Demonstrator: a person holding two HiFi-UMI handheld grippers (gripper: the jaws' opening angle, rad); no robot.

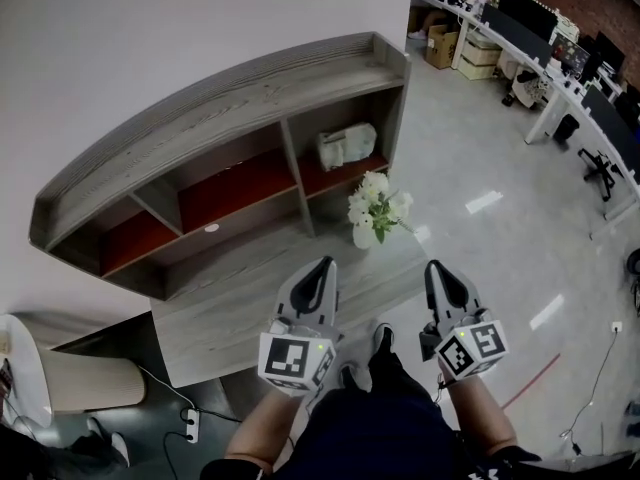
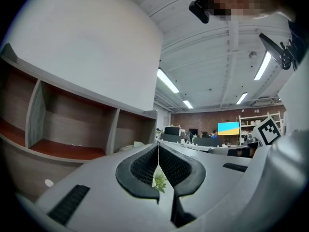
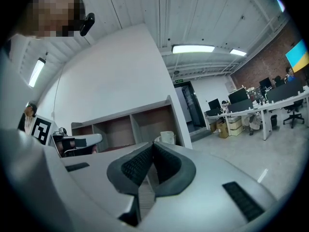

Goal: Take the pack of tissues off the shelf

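Note:
The pack of tissues [image 1: 346, 146] is a pale, soft bundle lying in the right-hand compartment of the grey wooden shelf [image 1: 230, 88], on its red board. It also shows small in the right gripper view [image 3: 167, 137] and the left gripper view [image 2: 131, 146]. Both grippers hover side by side over the low counter [image 1: 230, 313], well short of the pack. My left gripper [image 1: 322, 265] is shut with nothing in it, its pads meeting at the tips [image 2: 158, 146]. My right gripper [image 1: 436, 267] is likewise shut and empty [image 3: 153, 144].
A white vase of pale flowers [image 1: 376, 211] stands on the counter between the grippers and the tissue compartment. Desks with monitors [image 1: 540, 28], cardboard boxes [image 1: 441, 45] and an office chair [image 1: 600, 168] are at the far right. A power strip [image 1: 190, 425] lies on the floor.

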